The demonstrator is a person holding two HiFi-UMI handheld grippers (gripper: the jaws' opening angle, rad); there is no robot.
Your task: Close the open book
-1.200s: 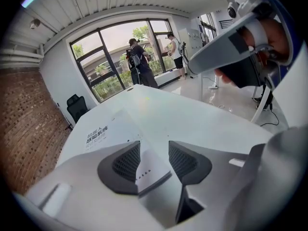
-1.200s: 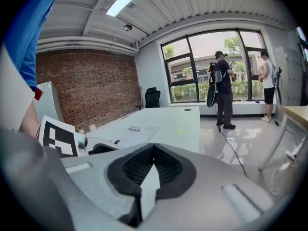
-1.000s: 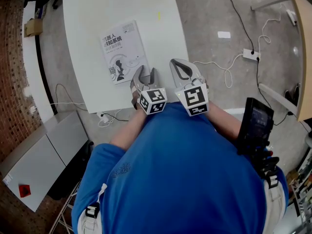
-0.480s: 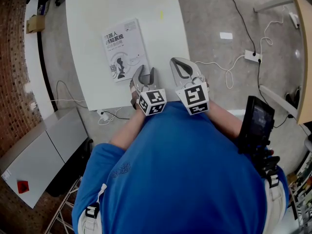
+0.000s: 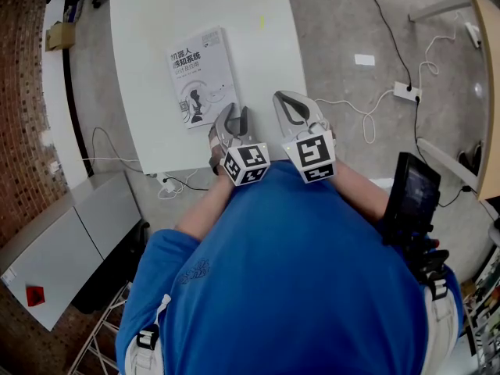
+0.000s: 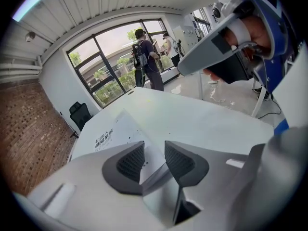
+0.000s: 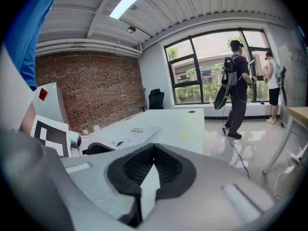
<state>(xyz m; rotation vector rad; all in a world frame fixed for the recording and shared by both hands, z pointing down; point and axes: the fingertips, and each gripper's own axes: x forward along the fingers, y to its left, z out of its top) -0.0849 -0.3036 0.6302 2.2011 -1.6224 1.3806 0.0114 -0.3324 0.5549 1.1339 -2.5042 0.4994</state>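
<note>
A closed white book [image 5: 201,76] with black print lies flat on the white table [image 5: 234,14], its cover up. My left gripper [image 5: 233,120] hovers over the table's near edge, just right of the book's near corner. Its jaws are closing, a gap still shows between the pads, and nothing is in it. In the left gripper view [image 6: 153,160] the book [image 6: 115,134] lies beyond the jaws. My right gripper [image 5: 286,101] is beside it, shut with its tips touching and empty. In the right gripper view [image 7: 153,150] the book [image 7: 137,131] shows ahead to the left.
Cables and a power strip [image 5: 404,91] lie on the floor to the right. A grey cabinet [image 5: 70,241] stands at the lower left. A black device [image 5: 410,201] hangs at the person's right side. People [image 7: 236,90] stand by the windows past the table.
The left gripper's jaws look slightly narrower than before. The book and both hands stay where they were.
</note>
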